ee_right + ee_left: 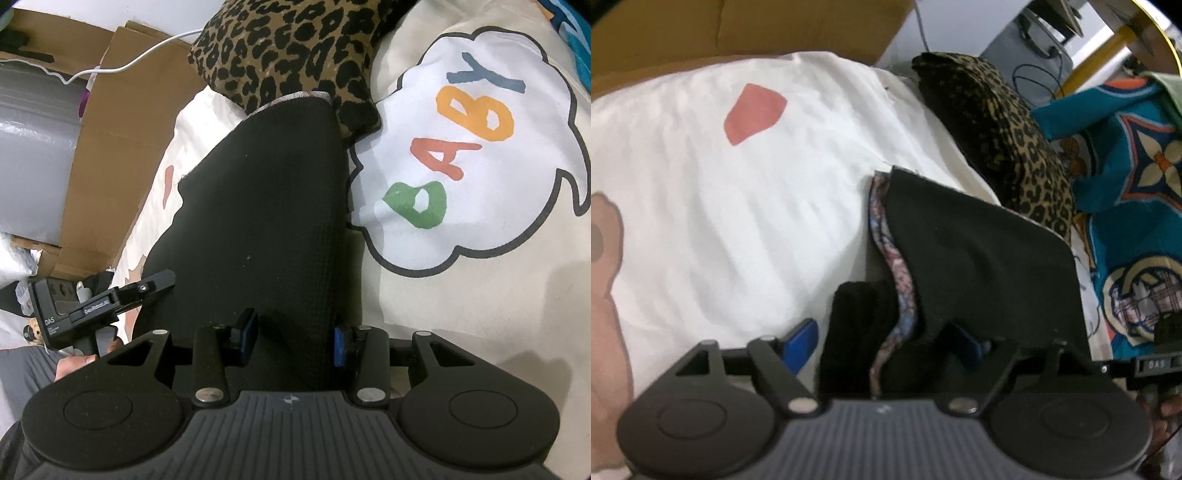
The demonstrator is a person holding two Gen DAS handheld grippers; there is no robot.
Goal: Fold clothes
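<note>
Black cloth (258, 206) lies folded on white bed sheet (720, 192), far corner touching leopard cushion (288, 51). Looks soft, light, floppy; will sag if lifted. Best grab near corners or folded edge, both sides together.

Left tongs (886, 343): spread, cloth bunched between blue pads, not pinched.
Right tongs (293, 339): spread partway, cloth between pads, no firm pinch seen.

Left view alone shows flowery lining (901, 280) peeking out, teal blanket (1126, 221).
Right view alone shows "BABY" cloud print (461, 147), other tongs from outside.
</note>
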